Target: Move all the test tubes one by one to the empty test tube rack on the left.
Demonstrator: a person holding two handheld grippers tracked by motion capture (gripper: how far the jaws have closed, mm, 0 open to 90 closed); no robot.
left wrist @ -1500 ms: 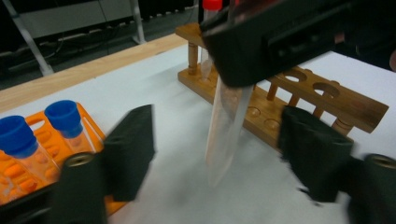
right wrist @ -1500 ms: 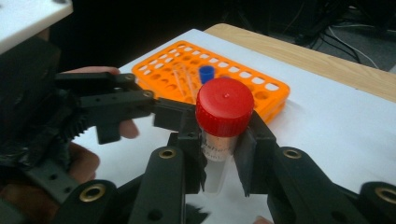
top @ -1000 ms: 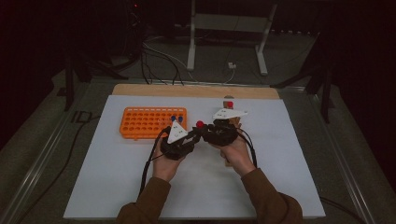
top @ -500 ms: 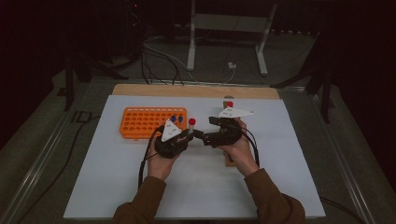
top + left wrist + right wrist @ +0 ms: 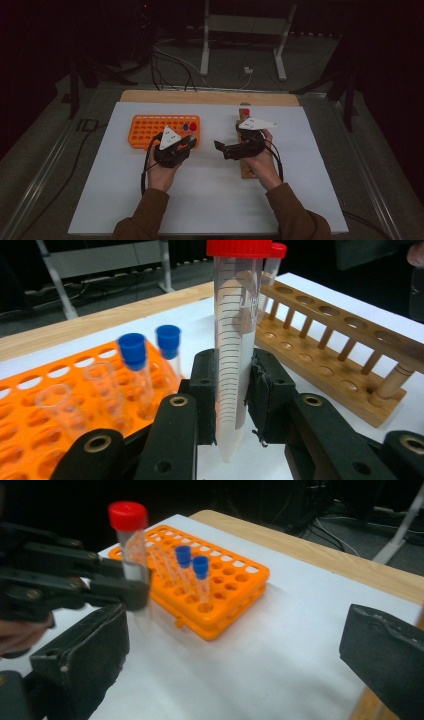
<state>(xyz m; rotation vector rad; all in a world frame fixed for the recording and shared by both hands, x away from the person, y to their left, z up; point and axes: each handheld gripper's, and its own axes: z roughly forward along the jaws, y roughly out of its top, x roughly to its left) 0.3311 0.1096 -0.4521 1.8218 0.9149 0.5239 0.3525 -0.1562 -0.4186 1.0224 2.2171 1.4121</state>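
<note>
My left gripper (image 5: 232, 395) is shut on a clear tube with a red cap (image 5: 232, 340), held upright just above the white sheet. In the high view the left gripper (image 5: 189, 141) holds it at the near right corner of the orange rack (image 5: 150, 131). The rack has two blue-capped tubes (image 5: 201, 565) standing in it. My right gripper (image 5: 222, 149) points left towards the tube, a short way off. Its jaws (image 5: 235, 655) have just been opening and stand wide with nothing between them. It hovers over the wooden rack (image 5: 340, 355), where another red-capped tube (image 5: 245, 112) stands at the far end.
A white sheet (image 5: 210, 200) covers the table, with a wooden strip (image 5: 200, 97) along its far edge. Cables trail from both grippers. Beyond the table, on the dark floor, are a metal stand (image 5: 240, 45) and more cables.
The two grippers were together on the red-capped tube. The right gripper's jaws have opened and let go. The left gripper has carried the tube left, towards the orange rack.
</note>
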